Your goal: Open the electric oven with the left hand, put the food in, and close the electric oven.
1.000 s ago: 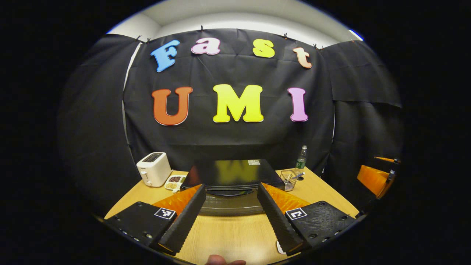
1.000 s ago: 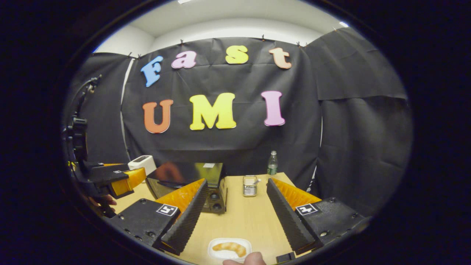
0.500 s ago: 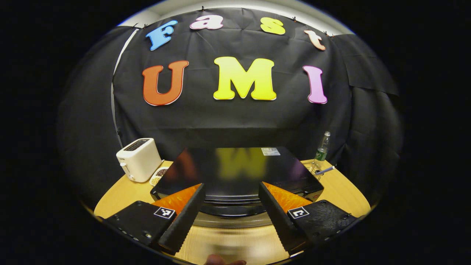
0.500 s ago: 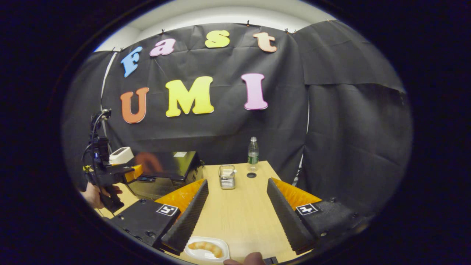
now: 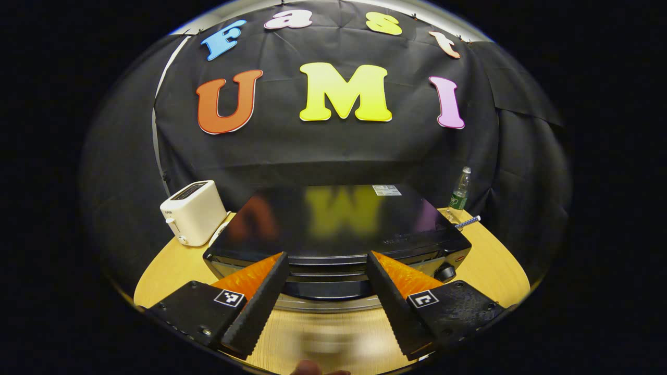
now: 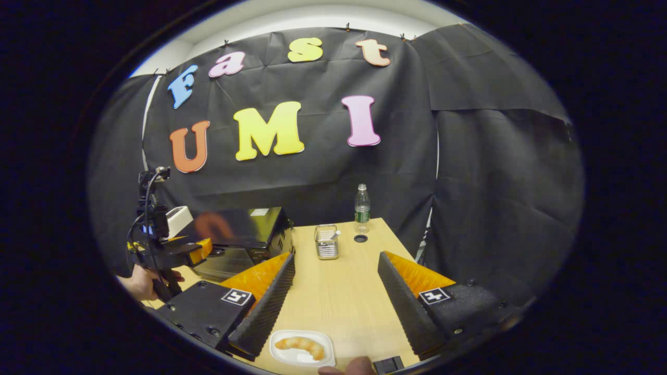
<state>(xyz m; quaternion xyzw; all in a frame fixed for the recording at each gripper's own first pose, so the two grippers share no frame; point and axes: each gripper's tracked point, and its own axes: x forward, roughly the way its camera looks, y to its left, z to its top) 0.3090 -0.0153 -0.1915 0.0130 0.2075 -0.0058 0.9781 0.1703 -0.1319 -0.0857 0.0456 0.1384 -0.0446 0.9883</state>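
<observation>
With the electric oven (image 5: 333,245) not yet opened, the spread left gripper (image 5: 325,302) is hovering near its door, while the right gripper (image 6: 336,302), also spread, is waiting over the plated food (image 6: 301,345).

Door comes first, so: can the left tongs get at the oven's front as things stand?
Probably yes: the left tongs are open, pointed straight at the oven, with bare table between them.

We see each hand-held gripper as a pair of ribbed, wedge-shaped fingers on flat dark mounting plates; the left hand-held gripper (image 5: 325,297) and the right hand-held gripper (image 6: 336,299) each carry small square black-and-white markers and round screw heads on those plates. Seen from the right gripper view, the left unit has a dark body, looping cables and a pistol-style handle
</observation>
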